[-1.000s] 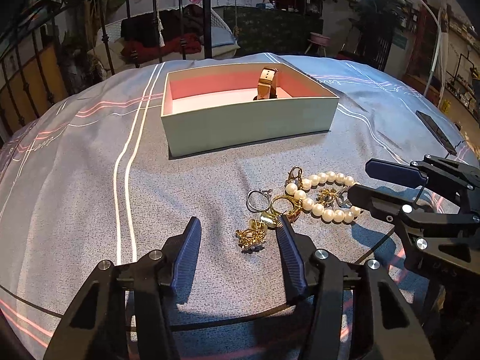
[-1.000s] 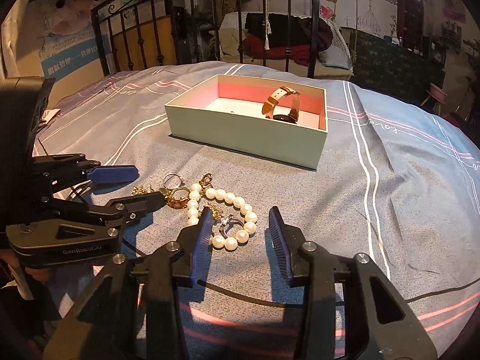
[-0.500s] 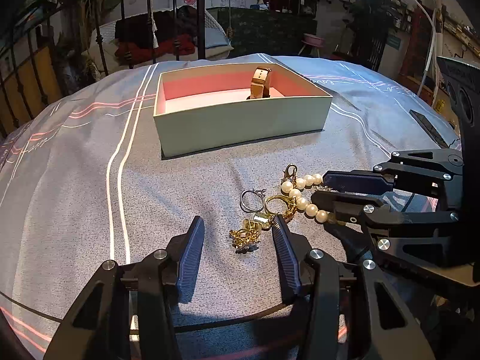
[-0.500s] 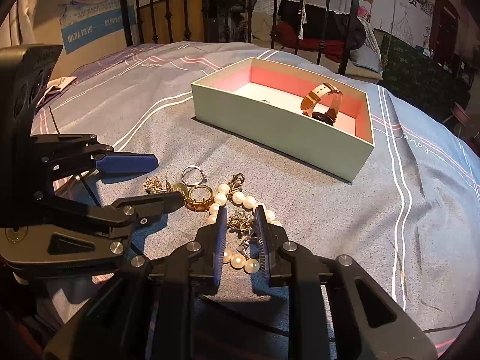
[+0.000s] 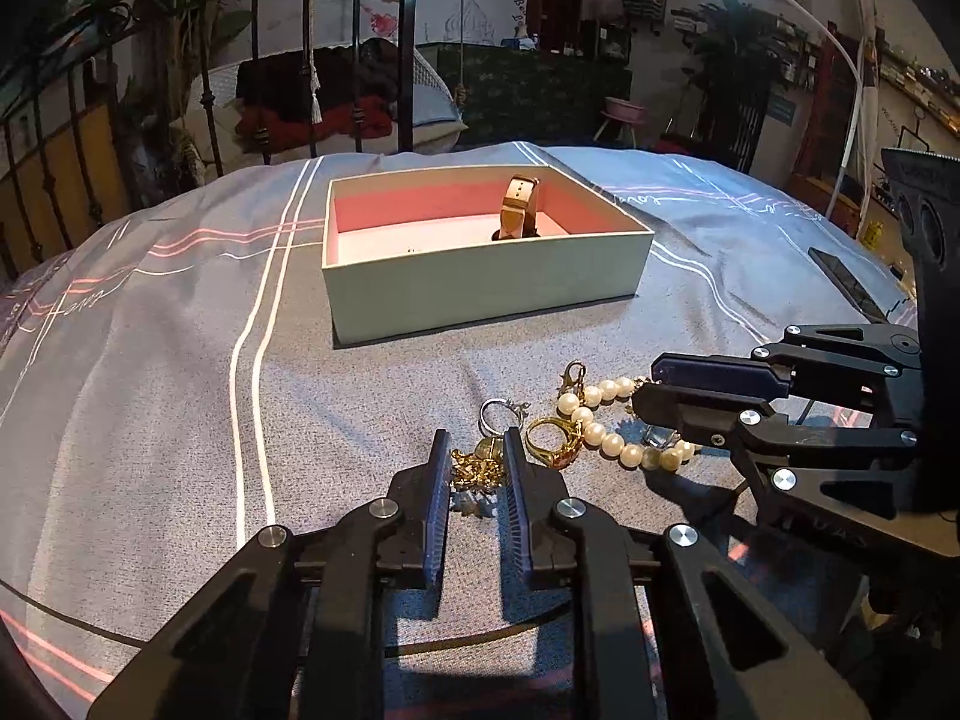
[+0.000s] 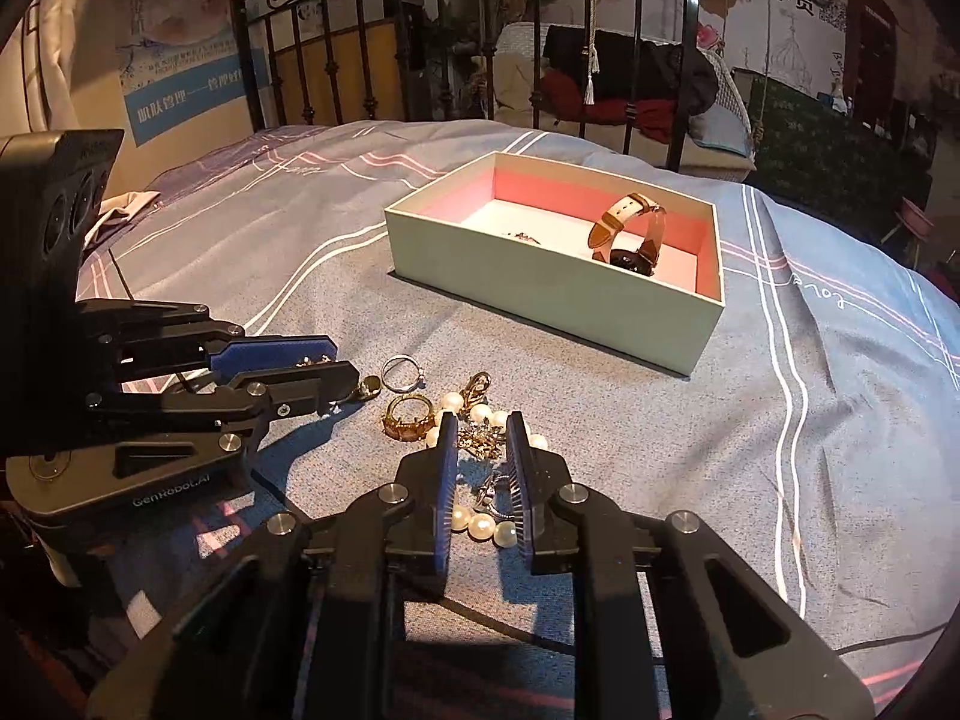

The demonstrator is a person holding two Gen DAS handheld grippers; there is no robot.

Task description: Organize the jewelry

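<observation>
On a grey bedspread (image 5: 150, 372) crossed by white and pink stripes, we see two black hand-held grippers working a small heap of jewelry. The left gripper (image 5: 477, 450) reaches forward, low over the fabric, its blue-padded fingers (image 5: 437, 498) drawn close on either side of a tangled gold chain piece (image 5: 474, 471); they look to be pinching it, though we cannot tell how firmly. From the right wrist camera the same gripper (image 6: 336, 366) comes in from the left, nearly level with the bed, its tips over the chain.

The right gripper (image 6: 480, 438) also lies low and level, its jaws narrowed around a gold charm cluster (image 6: 480, 441) that sits inside the loop of a white pearl bracelet with a gold clasp (image 6: 480, 525). In the left wrist view the right gripper (image 5: 645, 396) enters from the right, its tips lying over the pearl bracelet (image 5: 600, 429).

Between the two tools lie a gold ring with a pinkish stone (image 5: 552, 438) and, just beyond it, a thin silver ring (image 5: 498, 411), both loose on the fabric.

Further back stands an open pale green cardboard box with a pink lining (image 6: 540, 285). Inside it a tan leather-strapped wristwatch (image 6: 630, 234) stands on its edge near the right end, and a small dark item, too small to make out, lies near the middle.
</observation>
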